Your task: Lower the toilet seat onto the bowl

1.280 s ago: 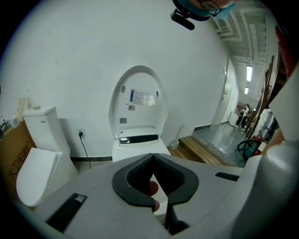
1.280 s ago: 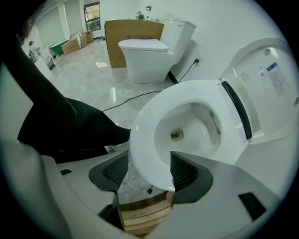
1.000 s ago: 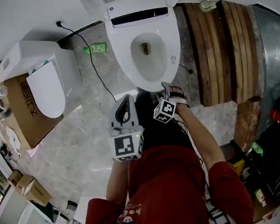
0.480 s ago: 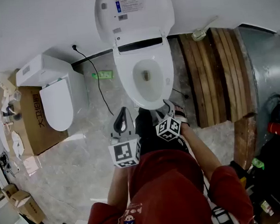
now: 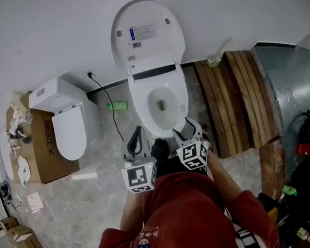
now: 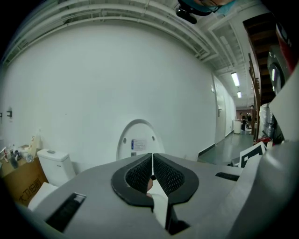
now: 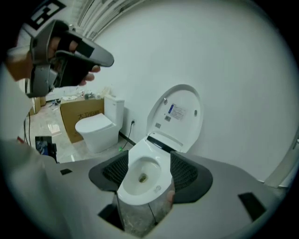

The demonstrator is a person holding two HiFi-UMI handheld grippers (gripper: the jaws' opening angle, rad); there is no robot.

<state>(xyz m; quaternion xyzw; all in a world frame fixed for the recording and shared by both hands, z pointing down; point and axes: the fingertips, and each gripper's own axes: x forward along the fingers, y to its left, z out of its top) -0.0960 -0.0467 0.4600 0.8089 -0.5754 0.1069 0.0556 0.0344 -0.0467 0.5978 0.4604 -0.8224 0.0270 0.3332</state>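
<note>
A white toilet bowl [image 5: 161, 101] stands against the wall, and its oval seat and lid [image 5: 147, 36] are raised upright, a printed label on the inner face. I cannot separate a seat ring from the lid. My left gripper [image 5: 139, 129] is shut and empty, held near the bowl's front left. My right gripper [image 5: 188, 122] is open and empty at the bowl's front right. In the right gripper view the bowl [image 7: 142, 175] shows between the open right gripper [image 7: 149, 170], with the raised lid [image 7: 180, 116] behind. The left gripper [image 6: 153, 156] points at the lid [image 6: 138, 140].
A second white toilet [image 5: 69, 125] sits at the left beside a cardboard box [image 5: 39, 151]. A black cable [image 5: 110, 119] and a green bottle [image 5: 117, 105] lie on the floor between the toilets. Wooden planks [image 5: 238, 98] lie at the right. The person's red clothing fills the bottom.
The head view has pulled back and up, so the whole raised lid now shows. Both grippers sit lower in view, just before the bowl's front edge. Their states are unchanged.
</note>
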